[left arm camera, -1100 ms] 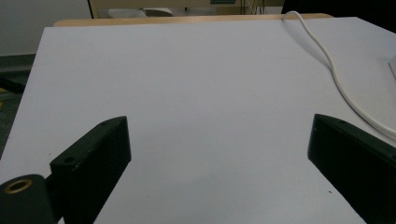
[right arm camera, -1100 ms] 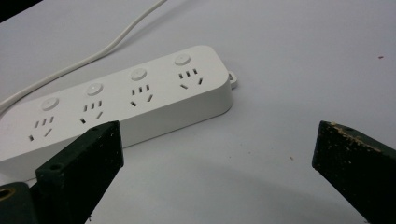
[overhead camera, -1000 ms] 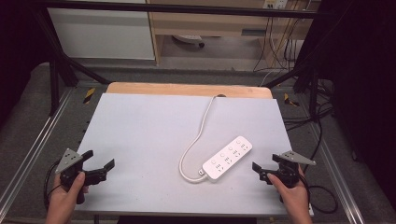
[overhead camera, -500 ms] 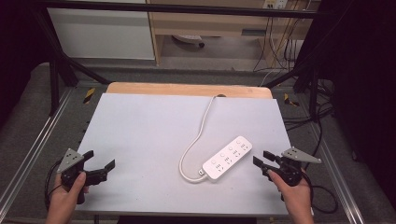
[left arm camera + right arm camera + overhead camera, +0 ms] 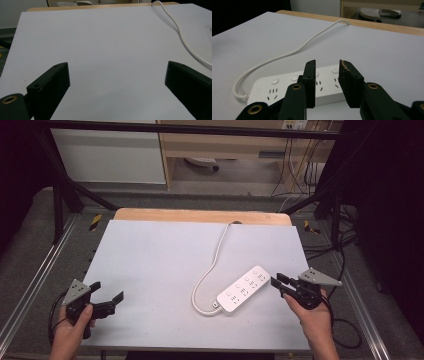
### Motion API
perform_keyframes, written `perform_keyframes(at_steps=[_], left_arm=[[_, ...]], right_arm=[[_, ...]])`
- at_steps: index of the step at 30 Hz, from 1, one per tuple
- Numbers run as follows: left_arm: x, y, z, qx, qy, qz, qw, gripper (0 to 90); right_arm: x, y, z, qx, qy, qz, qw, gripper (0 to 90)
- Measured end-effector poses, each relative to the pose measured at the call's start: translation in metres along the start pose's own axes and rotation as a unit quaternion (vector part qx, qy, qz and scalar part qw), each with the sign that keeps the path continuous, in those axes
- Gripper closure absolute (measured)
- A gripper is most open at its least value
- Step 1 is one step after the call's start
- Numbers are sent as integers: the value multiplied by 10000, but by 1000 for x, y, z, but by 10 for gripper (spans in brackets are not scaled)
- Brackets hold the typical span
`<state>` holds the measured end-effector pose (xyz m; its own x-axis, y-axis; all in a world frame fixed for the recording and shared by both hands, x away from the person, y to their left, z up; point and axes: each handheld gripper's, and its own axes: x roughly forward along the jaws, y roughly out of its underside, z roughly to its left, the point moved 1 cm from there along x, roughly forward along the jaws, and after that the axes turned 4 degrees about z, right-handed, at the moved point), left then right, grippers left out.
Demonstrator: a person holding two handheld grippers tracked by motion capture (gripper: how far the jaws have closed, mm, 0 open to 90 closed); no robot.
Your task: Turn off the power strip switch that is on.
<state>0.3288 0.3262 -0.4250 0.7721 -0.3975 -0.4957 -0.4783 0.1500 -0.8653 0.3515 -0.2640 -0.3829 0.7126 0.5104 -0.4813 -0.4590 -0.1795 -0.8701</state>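
Observation:
A white power strip (image 5: pixel 243 289) lies at an angle on the right half of the white table top (image 5: pixel 160 260). Its white cord (image 5: pixel 212 265) loops out from its near-left end and runs to the back edge. My right gripper (image 5: pixel 276 282) hovers just right of the strip's far end, jaws only narrowly apart and holding nothing. In the right gripper view the strip (image 5: pixel 294 86) lies straight beyond my right gripper (image 5: pixel 326 62). My left gripper (image 5: pixel 107 291) rests at the front left, wide open and empty. In the left gripper view my left gripper (image 5: pixel 117 66) faces bare table, with the cord (image 5: pixel 180 32) far right.
A wooden board edge (image 5: pixel 200 215) shows behind the white sheet. Metal rails (image 5: pixel 30 285) run along both sides of the table. Cables (image 5: pixel 345 325) trail on the floor to the right. Shelving and a white cabinet (image 5: pixel 110 150) stand behind.
My right gripper has moved forward and left, up to the far end of the power strip. The left gripper has barely shifted.

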Motion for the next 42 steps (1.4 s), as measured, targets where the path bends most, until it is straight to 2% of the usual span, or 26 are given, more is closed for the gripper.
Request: perform_keyframes(at_steps=[2, 5, 15, 17, 25, 30, 42], left_arm=[[0, 0, 0, 14, -5, 4, 10000, 57], [0, 0, 0, 38, -10, 33, 10000, 57], [0, 0, 0, 37, -12, 46, 10000, 57], [1, 0, 0, 33, -4, 46, 10000, 57], [1, 0, 0, 34, -4, 47, 10000, 57], [1, 0, 0, 31, -3, 57, 10000, 57], [1, 0, 0, 31, -2, 60, 10000, 57]], right_arm=[[1, -2, 1, -35, 6, -8, 10000, 694], [6, -11, 6, -156, -59, -9, 9999, 761], [19, -20, 15, -251, -228, -17, 9994, 872], [23, -23, 18, -255, -264, 104, 9993, 891], [34, -28, 24, -300, -344, 272, 9986, 900], [45, -31, 27, -294, -428, 502, 9974, 900], [57, -33, 32, -331, -509, 805, 9949, 900]])
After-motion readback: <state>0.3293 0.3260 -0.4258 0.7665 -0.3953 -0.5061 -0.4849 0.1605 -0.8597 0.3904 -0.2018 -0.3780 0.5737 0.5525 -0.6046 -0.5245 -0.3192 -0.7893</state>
